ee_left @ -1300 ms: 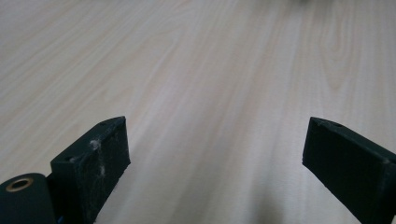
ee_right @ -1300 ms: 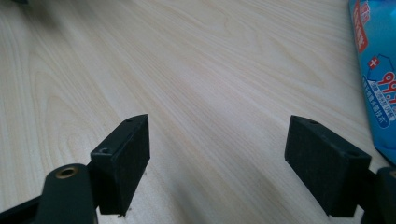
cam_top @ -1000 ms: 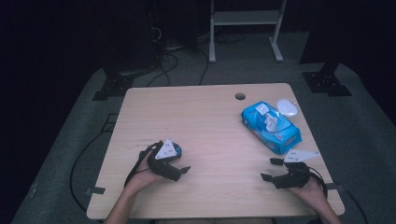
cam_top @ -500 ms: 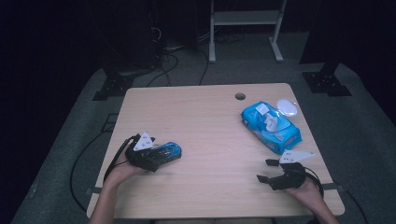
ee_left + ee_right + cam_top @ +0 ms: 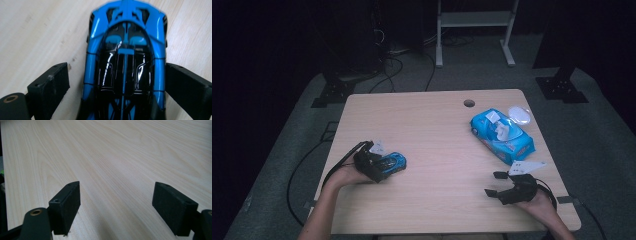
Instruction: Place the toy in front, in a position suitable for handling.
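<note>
One small toy car [image 5: 393, 162] to deal with, blue over black. Sits at about eight o'clock on the table [image 5: 437, 130], wheels down on the bare wood, well apart from the blue wipes pack [image 5: 502, 135] up at two o'clock.

Probably light and rigid: looks like hard moulded bodywork with no give. Glossy, too, to judge by the white glints along the black canopy in the left gripper view [image 5: 125, 62], so likely slick under hard pads. Rolls, presumably, so apt to scoot forward or back if nudged on the nose or tail. Best taken across the flanks, at the waist between the wheel arches, where the blue sides run straight and near parallel. Worth avoiding the tapering nose at twelve o'clock in that view, and any thin wing parts.

Long, low, supercar-shaped; blue side rails and a blue centre spine framing a dark cockpit, with black vents near the nose.

Left gripper [image 5: 386, 167] straddling the car, spread: a strip of wood showing between the nine o'clock pad and the body, the three o'clock pad at or just beside the flank. Not yet pinching.

Right gripper [image 5: 492, 183] near five o'clock on the table, spread wide over bare wood [image 5: 116, 187], holding nothing.
</note>
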`<state>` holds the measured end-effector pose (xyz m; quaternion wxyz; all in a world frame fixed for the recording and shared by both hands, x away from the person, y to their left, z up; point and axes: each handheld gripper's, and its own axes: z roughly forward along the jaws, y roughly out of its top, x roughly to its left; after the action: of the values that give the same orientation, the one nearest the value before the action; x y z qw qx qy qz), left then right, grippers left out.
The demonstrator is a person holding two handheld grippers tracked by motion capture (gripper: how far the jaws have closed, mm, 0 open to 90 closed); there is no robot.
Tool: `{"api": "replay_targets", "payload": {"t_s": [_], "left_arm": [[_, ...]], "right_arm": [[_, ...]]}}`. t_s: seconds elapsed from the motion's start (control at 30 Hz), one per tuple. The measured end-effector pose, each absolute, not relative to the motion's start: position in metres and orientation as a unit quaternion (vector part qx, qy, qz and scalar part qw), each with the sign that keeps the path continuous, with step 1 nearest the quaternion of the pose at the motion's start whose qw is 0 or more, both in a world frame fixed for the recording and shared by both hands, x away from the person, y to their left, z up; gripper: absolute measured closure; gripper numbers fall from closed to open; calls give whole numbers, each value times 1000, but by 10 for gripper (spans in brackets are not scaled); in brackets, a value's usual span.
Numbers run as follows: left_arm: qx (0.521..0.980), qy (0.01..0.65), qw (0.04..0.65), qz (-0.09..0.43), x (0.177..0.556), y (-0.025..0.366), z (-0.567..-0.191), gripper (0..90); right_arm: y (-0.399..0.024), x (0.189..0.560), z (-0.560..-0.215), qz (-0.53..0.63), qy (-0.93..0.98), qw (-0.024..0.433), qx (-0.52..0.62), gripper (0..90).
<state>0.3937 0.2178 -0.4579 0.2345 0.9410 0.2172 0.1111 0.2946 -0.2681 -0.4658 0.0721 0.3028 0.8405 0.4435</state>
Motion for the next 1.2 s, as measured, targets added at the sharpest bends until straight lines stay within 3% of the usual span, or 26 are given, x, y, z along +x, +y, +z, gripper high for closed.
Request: {"api": "replay_targets", "payload": {"t_s": [0.13, 0.37, 0.6, 1.2], "left_arm": [[943, 222, 232, 81, 400, 216, -458, 82], [953, 206, 212, 66, 403, 209, -451, 252], [959, 202, 187, 61, 405, 205, -445, 276], [955, 199, 209, 76, 401, 216, -438, 278]], "right_arm": [[-269, 295, -466, 444, 841, 71, 303, 220], [-270, 294, -465, 443, 841, 72, 301, 221], [-272, 293, -464, 448, 838, 75, 301, 222], [-273, 294, -464, 450, 836, 73, 305, 222]]}}
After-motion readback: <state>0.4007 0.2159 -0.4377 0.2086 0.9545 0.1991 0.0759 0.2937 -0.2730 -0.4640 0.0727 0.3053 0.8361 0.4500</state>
